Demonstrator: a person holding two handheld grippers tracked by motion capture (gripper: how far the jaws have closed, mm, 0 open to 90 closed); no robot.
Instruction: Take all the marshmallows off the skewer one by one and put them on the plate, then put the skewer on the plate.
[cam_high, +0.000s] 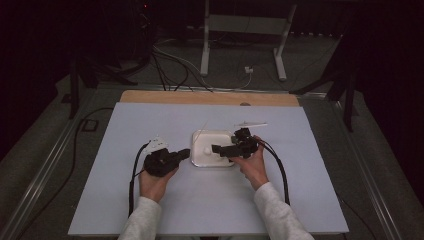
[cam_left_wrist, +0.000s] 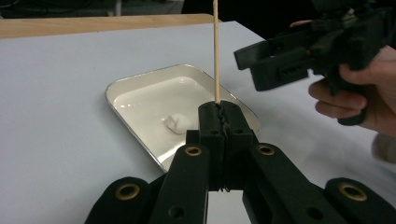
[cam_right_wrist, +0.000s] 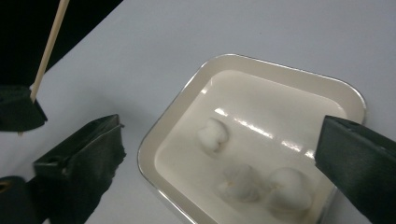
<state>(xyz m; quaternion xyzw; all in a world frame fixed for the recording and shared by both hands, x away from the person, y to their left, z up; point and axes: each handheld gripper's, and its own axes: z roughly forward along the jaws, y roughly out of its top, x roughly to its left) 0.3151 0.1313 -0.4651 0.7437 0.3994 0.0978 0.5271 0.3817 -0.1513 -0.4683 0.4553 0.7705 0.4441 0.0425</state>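
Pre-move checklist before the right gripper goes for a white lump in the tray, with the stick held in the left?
1. Left gripper clamped on the wooden stick: ok, jaws shut with the stick standing upright between them.
2. Right gripper open: ok, jaws stand wide apart, nothing between the pads.
3. Right gripper lined up over the tray: ok, its jaws frame the tray from above.
4. White lumps present in the tray: ok, three show in the right gripper view.
5. Tray flat on the white table cover: ok.
6. Whether the lumps are soft or stuck to the tray: cannot tell.
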